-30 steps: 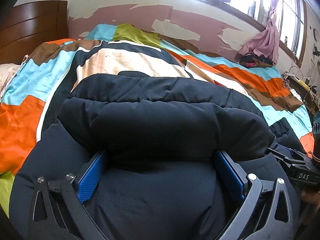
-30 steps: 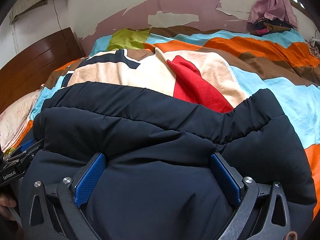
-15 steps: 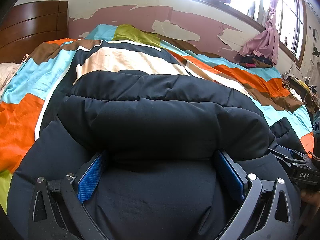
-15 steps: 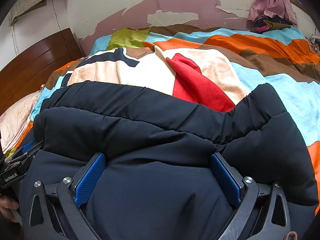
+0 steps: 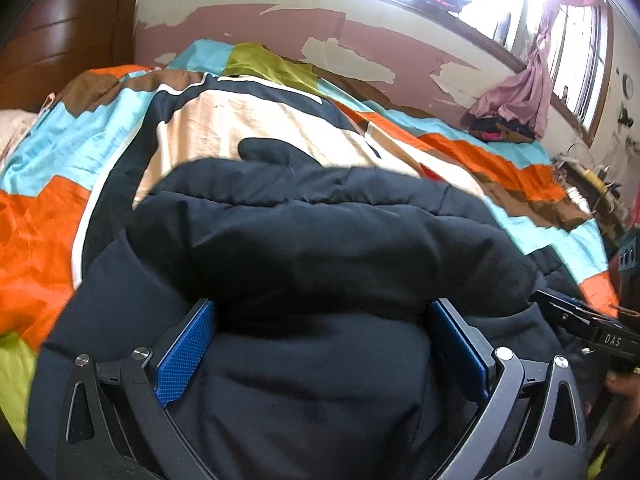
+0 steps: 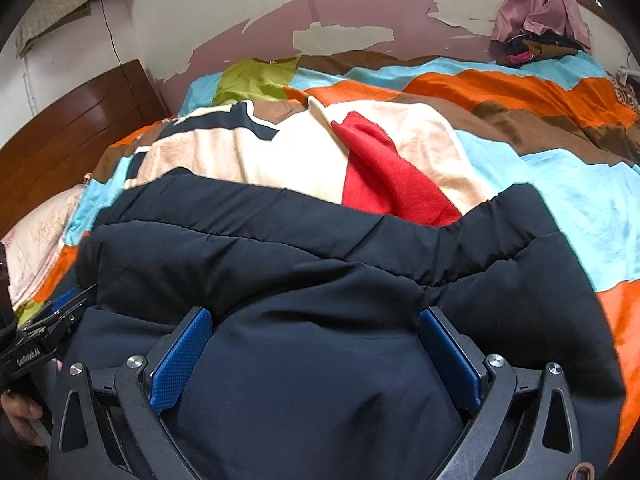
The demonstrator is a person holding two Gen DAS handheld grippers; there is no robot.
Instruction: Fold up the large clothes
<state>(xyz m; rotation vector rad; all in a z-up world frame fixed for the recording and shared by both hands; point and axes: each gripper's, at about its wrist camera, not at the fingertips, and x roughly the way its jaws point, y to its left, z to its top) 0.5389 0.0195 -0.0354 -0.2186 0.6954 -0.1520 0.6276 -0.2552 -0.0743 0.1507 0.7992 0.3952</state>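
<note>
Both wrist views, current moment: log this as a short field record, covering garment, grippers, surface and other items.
garment: dark navy padded jacket, bulky, bunched on the bed
left gripper: jaws wide apart, jacket fabric bulging between the pads
right gripper: jaws wide apart, jacket fabric between the pads
surface: bed with colour-block bedspread
other items: cream and navy garment with a red part, lying beyond the jacket
background: wooden headboard, peeling wall

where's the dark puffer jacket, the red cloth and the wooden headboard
dark puffer jacket (image 6: 320, 264): right wrist view, its raised quilted fold
red cloth (image 6: 384, 176): right wrist view, middle of the strip
wooden headboard (image 6: 72, 128): right wrist view, its front panel
</note>
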